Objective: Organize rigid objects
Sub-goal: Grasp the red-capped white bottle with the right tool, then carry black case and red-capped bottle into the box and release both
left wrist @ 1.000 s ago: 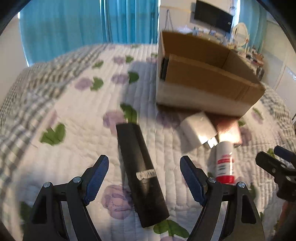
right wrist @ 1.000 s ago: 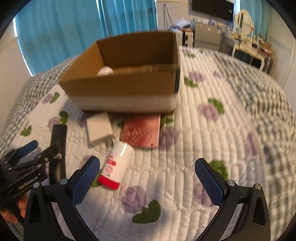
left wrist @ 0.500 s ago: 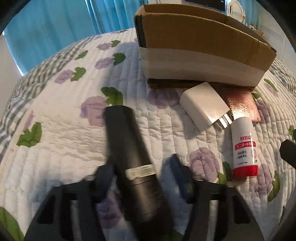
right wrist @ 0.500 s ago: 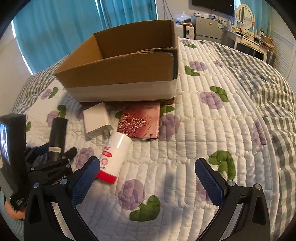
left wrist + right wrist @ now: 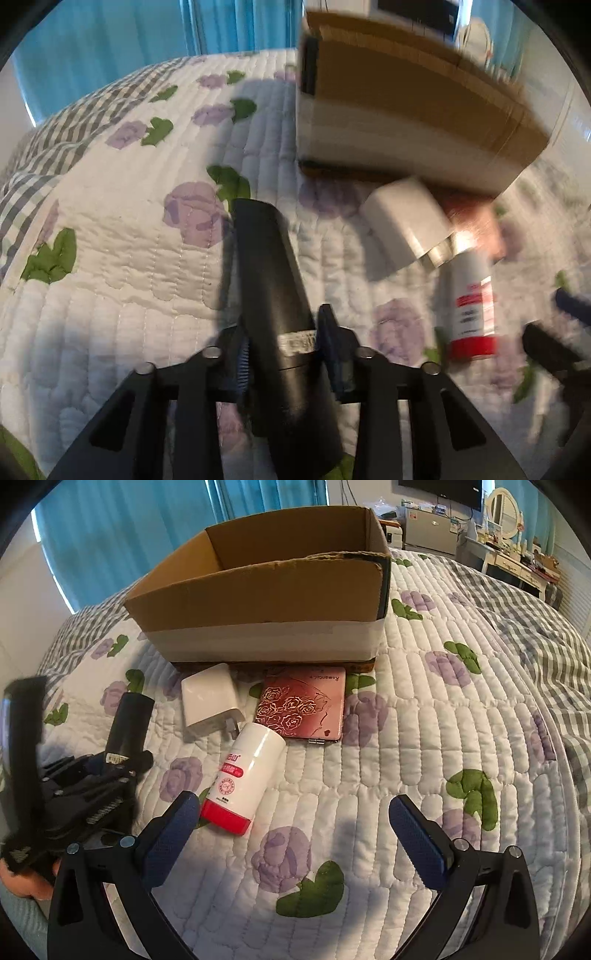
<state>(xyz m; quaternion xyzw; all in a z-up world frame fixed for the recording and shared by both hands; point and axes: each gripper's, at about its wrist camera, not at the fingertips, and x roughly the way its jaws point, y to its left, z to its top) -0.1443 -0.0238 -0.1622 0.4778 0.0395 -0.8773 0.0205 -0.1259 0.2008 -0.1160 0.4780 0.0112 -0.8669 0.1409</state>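
My left gripper (image 5: 282, 341) is shut on a black cylinder (image 5: 271, 273), gripping it near its silver label; it also shows in the right wrist view (image 5: 129, 727). A white charger plug (image 5: 208, 701), a pink rose-patterned case (image 5: 303, 707) and a white bottle with a red cap (image 5: 243, 771) lie on the quilt in front of an open cardboard box (image 5: 266, 627). My right gripper (image 5: 291, 830) is open and empty, just below the bottle.
The quilted floral bedspread (image 5: 424, 738) covers the bed. Blue curtains (image 5: 129, 528) hang behind the box. A dresser with a mirror (image 5: 502, 502) and a television stand at the far right.
My left gripper has closed on the black cylinder. The left wrist view has tilted and lifted a little. The right gripper has moved slightly closer to the bottle.
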